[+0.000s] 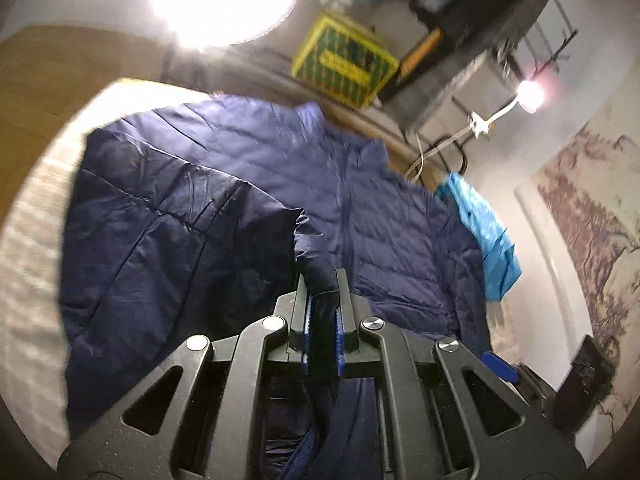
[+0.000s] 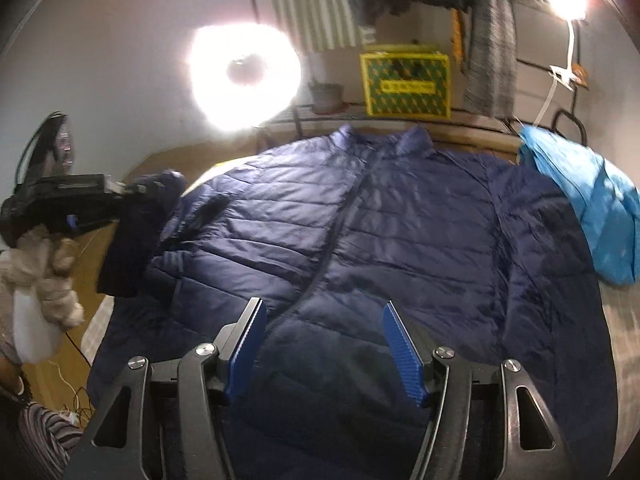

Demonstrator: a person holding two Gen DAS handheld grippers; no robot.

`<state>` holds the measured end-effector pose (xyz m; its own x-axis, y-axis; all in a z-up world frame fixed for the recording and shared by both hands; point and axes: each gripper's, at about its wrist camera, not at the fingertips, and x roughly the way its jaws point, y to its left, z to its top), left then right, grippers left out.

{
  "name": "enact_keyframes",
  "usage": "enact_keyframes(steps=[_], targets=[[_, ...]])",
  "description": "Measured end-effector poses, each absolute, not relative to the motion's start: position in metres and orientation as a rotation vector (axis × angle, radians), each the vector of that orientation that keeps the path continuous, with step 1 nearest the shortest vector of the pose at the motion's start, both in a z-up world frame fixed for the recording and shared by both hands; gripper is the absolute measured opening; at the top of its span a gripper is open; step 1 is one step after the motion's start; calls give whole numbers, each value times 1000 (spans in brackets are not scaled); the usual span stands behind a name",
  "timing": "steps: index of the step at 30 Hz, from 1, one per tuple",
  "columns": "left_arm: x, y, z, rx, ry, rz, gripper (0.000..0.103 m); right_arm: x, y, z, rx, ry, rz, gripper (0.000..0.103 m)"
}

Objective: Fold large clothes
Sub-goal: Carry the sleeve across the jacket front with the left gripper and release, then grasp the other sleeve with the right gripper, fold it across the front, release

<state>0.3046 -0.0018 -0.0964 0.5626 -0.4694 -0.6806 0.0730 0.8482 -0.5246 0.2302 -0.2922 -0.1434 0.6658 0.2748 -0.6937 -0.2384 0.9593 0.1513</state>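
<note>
Fold barely begun. The navy quilted puffer jacket (image 2: pixel 400 220) lies front up and spread flat across the bed (image 2: pixel 624 352), zip closed, covering most of the surface you can see. Your left tongs (image 1: pixel 323 280) are clamped tight on the cuff end of one sleeve (image 1: pixel 312 248); the right wrist view shows that sleeve (image 2: pixel 136 232) lifted off the bed's left edge, hanging dark and bunched from the tongs (image 2: pixel 120 192). Your right tongs (image 2: pixel 324 312) are spread wide with nothing between the blue pads, hovering over the hem area near the bed's near edge. Judged from this: one sleeve is picked up but not yet laid across the chest; the other sleeve (image 2: pixel 560 280) lies out flat toward the right edge; no body fold made. Left to do, by my estimate: both sleeves in, then the body halved or thirded. Orientation: collar (image 2: pixel 384 136) points to the far edge, toward the yellow crate (image 2: pixel 404 84); hem toward you. Long axis runs near-to-far along the zip (image 2: pixel 340 224), sleeves spreading across it. A light blue garment (image 2: pixel 592 208) sits at the far right corner, touching the right shoulder.
</note>
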Motion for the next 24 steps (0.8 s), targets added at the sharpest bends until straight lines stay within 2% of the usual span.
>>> enact_keyframes(steps=[9,11,12,13,16,21,24], targets=[[361,-55,-134,-497,1015,-340,8,242,-318,-161,104,857,250,63],[367,-57,-137,-510,1048,-350,22,248,-317,-162,115,867,258,63],[369,-58,-137,-514,1063,-357,34,252,-316,-162,121,873,265,64],[368,-55,-133,-524,1062,-377,40,255,-313,-163,128,878,272,66],[362,-46,-116,-497,1035,-400,47,269,-303,-162,154,892,309,82],[345,-11,-89,-308,909,-308,47,296,-271,-168,138,919,375,83],[337,26,-91,-256,878,-220,47,319,-254,-186,150,976,373,83]])
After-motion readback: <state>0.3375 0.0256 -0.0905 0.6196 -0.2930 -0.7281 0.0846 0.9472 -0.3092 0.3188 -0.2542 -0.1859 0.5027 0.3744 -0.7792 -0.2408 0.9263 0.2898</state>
